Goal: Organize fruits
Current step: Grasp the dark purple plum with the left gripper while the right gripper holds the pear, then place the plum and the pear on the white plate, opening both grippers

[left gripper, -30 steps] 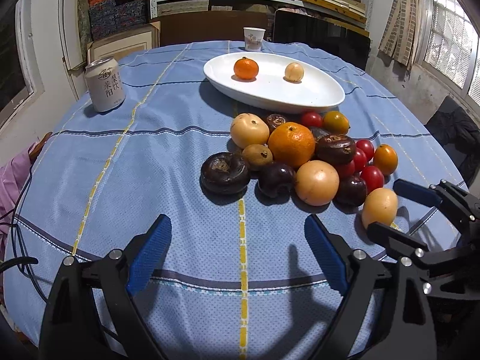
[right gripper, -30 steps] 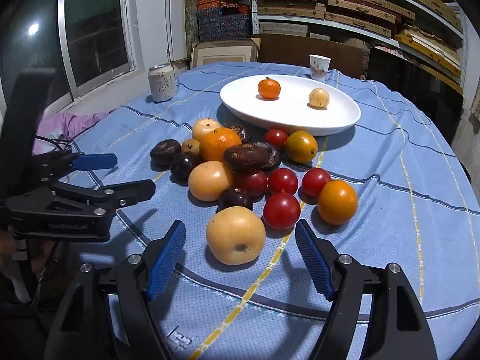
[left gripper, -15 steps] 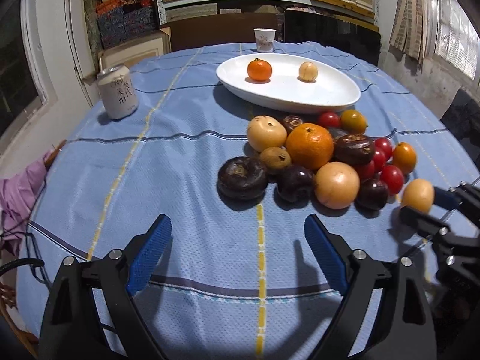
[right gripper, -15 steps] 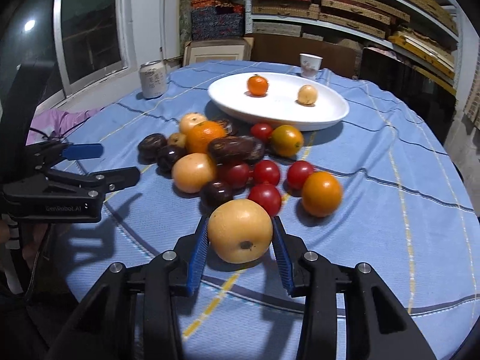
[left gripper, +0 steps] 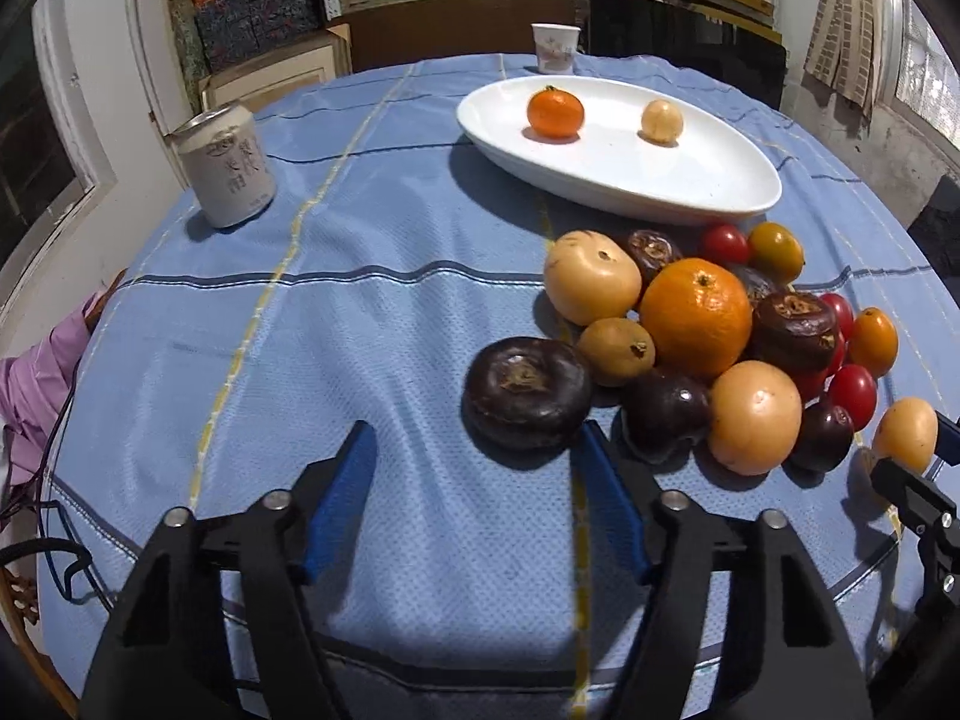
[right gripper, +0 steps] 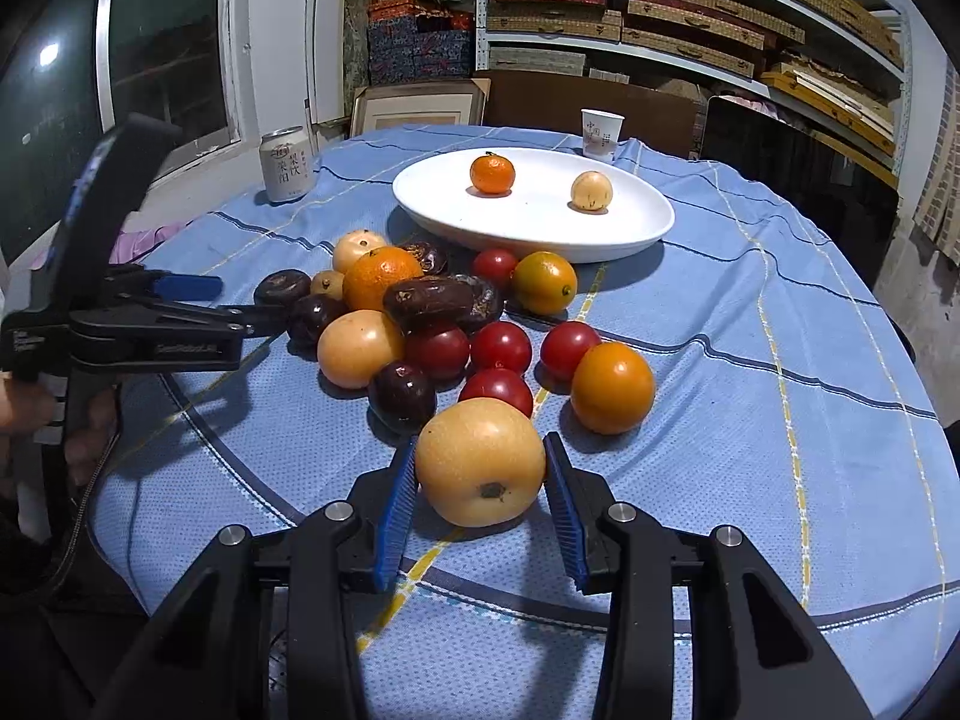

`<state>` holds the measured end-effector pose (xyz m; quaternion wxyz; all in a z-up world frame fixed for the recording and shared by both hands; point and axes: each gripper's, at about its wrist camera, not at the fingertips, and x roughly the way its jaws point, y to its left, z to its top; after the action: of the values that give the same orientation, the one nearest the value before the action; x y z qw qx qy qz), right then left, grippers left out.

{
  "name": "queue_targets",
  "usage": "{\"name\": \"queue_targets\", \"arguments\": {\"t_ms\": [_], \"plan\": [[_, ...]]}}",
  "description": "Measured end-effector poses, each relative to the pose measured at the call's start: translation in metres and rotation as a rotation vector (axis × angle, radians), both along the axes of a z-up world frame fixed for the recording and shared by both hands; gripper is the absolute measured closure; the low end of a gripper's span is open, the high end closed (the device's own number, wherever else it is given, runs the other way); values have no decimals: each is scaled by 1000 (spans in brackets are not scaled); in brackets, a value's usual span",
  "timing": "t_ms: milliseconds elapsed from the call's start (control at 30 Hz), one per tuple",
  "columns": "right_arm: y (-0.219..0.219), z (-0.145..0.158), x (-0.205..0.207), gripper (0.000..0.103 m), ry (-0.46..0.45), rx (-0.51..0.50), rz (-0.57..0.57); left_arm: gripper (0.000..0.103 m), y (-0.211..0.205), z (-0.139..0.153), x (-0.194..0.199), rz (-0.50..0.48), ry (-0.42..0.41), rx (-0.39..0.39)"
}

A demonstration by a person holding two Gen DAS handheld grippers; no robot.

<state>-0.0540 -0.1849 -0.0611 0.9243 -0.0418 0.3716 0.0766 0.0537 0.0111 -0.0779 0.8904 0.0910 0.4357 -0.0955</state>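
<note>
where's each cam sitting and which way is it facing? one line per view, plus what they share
Left wrist: on the left gripper, angled down over the table toward the dark flat fruit; its two fingers show, the right gripper's tips at far right.
Right wrist: on the right gripper, pads clamping the yellow pear; left gripper and a hand at left.
Shared: white plate, can, paper cup, fruit pile.

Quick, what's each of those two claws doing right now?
Left gripper: open, holding nothing, fingers just been closing.
Right gripper: shut on the yellow pear.
</note>
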Motion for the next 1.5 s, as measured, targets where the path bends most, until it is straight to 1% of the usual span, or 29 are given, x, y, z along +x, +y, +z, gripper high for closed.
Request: {"name": "queue_targets", "arguments": {"t_ms": [233,300,367,467,600,633,667,700,733,900,1133,1267,1367,1500], "plan": [[2,-1,0,61,7,-7,1,40,-10,6,6,-26,-8,-10],[2,-1,0,61,7,-9,0,39,-11,5,7,-25,-16,-4],[2,-1,0,61,7,-7,-1,34,-7,4,9,-11,-9,-26],[2,-2,1,61,11,-5,-2,33,-4,3,11,-6,7,-53],[3,-3,0,61,13,-4,-1,33,-2,2,10,-6,10,-59],[3,-3,0,61,13,-4,-1,39,-2,2,10,-6,9,-63],[3,-3,0,61,13,-4,-2,51,-1,1,9,-16,12,-80],[3,-3,0,61,13,-4,-2,58,-1,0,9,-22,15,-87],[3,-3,0,61,13,-3,-2,61,0,0,8,-19,11,-86],[1,-2,-1,61,12,3,-3,62,4,0,3,-18,9,-119],[1,-1,-1,61,10,1,-3,61,0,0,1,-18,6,-94],[1,-1,-1,61,11,2,-2,60,-1,1,3,-14,9,-82],[1,-1,-1,61,14,2,-1,56,-1,1,6,-14,16,-85],[0,-1,-1,61,12,4,-3,56,-1,0,8,-21,17,-86]]}}
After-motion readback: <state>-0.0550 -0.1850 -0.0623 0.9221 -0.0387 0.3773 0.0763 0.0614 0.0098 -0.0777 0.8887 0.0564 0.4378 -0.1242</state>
